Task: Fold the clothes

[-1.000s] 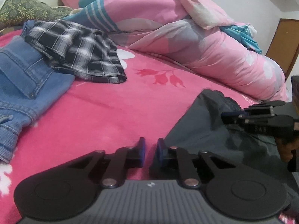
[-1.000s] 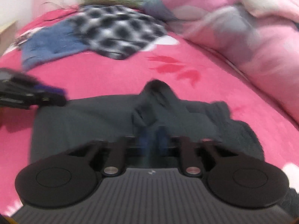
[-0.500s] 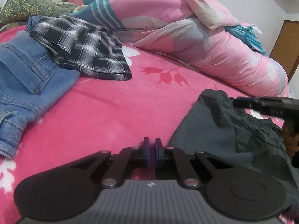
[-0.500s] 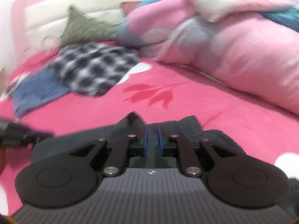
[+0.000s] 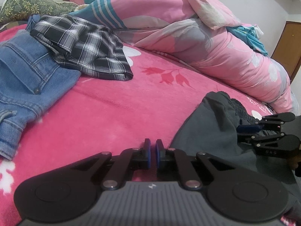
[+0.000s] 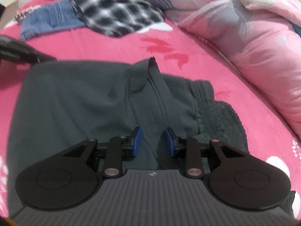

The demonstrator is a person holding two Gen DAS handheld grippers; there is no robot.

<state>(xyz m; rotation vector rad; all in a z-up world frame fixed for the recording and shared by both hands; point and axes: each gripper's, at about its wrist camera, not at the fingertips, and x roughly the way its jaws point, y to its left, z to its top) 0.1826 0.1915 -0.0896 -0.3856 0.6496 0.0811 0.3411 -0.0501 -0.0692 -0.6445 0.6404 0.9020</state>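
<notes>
The dark grey garment [image 6: 79, 101] lies spread on the pink bed cover [image 5: 105, 113], directly under and ahead of the right tool [image 6: 153, 143]. A raised fold of it with a seam [image 6: 150, 79] runs away from that tool's gap toward a small peak at the far edge, and a gathered, ribbed band [image 6: 218, 113] bunches up ahead and to the right. The right tool is released, its blue pads [image 6: 137, 141] standing well apart over the cloth with nothing between them.

The left tool [image 5: 152, 153] sits to the left of the garment, over bare bed cover, with the garment's near edge just to its right. Its pads [image 5: 147, 154] are drawn in to a thin slit and hold nothing. From this side the right tool [image 5: 250, 129] shows at the far right, low over the grey cloth [image 5: 207, 131].

Ahead and to the left of the left tool lie blue jeans [image 5: 24, 79], with a black-and-white plaid shirt [image 5: 84, 50] resting partly on them. Ahead and to the right, a rolled pink floral quilt [image 5: 216, 47] stretches across the far side of the bed. A green patterned pillow [image 5: 24, 3] sits at the far left, beyond the jeans.
</notes>
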